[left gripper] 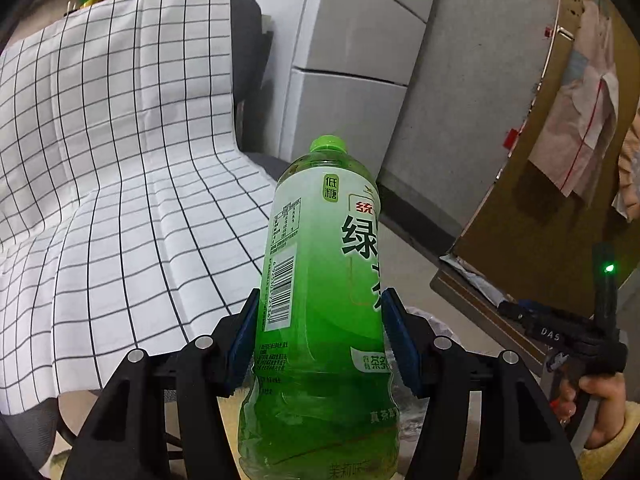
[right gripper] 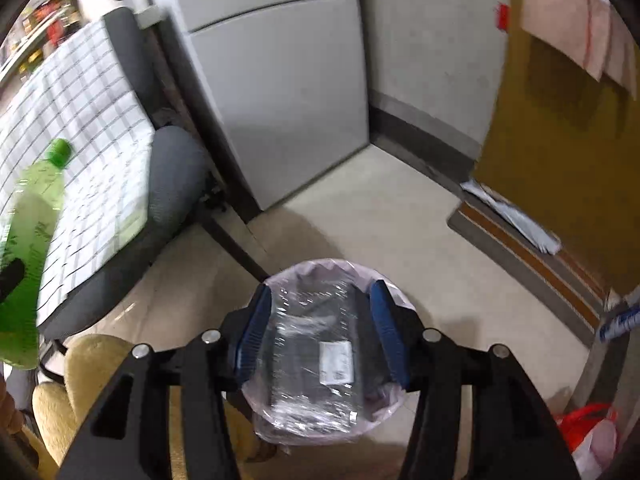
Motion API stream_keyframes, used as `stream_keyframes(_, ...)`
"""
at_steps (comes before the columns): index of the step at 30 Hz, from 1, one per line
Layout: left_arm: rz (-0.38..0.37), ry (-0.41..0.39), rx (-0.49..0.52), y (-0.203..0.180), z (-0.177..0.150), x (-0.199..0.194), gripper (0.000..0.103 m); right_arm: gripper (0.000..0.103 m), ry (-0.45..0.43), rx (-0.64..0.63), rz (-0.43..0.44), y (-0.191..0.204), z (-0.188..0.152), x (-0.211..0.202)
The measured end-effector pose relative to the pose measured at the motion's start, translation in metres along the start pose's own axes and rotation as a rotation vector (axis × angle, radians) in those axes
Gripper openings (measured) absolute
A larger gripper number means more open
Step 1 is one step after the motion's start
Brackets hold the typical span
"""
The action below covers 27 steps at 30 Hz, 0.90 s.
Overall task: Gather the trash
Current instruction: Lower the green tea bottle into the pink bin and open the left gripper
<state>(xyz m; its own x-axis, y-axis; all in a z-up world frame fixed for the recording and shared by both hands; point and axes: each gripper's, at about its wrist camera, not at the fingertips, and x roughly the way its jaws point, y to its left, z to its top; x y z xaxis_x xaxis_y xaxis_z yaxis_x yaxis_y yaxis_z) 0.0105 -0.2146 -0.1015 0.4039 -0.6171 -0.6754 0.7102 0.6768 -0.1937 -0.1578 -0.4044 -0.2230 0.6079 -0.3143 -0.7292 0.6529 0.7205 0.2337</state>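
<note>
A green tea bottle [left gripper: 320, 260] with a green cap stands upright between the blue pads of my left gripper [left gripper: 320, 300], which is shut on its label. The same bottle [right gripper: 36, 220] shows blurred at the left edge of the right wrist view. My right gripper [right gripper: 320, 292] hangs open over a round bin lined with a pale bag [right gripper: 320, 266]. Below and between its fingers, a dark package wrapped in clear film [right gripper: 316, 356] lies inside the bin, and the pads do not press on it. A hand holds the right gripper's handle [left gripper: 580, 340].
A grey chair draped with a white checked cloth [left gripper: 120, 200] stands to the left. Behind are a grey cabinet [right gripper: 280, 100] and a brown door [right gripper: 560, 140] with papers [right gripper: 516, 216] at its sill. A red and white bag [right gripper: 592, 432] lies on the floor at right.
</note>
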Motion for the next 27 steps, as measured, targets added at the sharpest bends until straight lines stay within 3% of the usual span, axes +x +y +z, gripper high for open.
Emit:
stream_keyframes(8, -0.128, 0.057, 0.11, -0.034, -0.024, 0.019, 0.06, 0.052, -0.146, -0.04, 0.036, 0.005, 0.014, -0.036)
stream_keyframes(13, -0.246, 0.104, 0.208, -0.072, -0.034, 0.034, 0.06, 0.052, -0.248, 0.0, 0.02, -0.014, 0.025, -0.066)
stream_keyframes(17, -0.296, 0.124, 0.241, -0.097, -0.028, 0.047, 0.064, 0.052, -0.284, 0.028, 0.005, -0.032, 0.029, -0.078)
stream_keyframes(18, -0.303, 0.129, 0.245, -0.101, -0.026, 0.05, 0.071, 0.052, -0.289, 0.036, 0.001, -0.037, 0.03, -0.079)
stream_keyframes(19, -0.297, 0.13, 0.251, -0.106, -0.024, 0.054, 0.088, 0.052, -0.29, 0.041, -0.001, -0.04, 0.029, -0.079)
stream_keyframes(27, -0.209, 0.092, 0.222, -0.09, -0.019, 0.052, 0.088, 0.052, -0.227, 0.021, 0.008, -0.039, 0.022, -0.06)
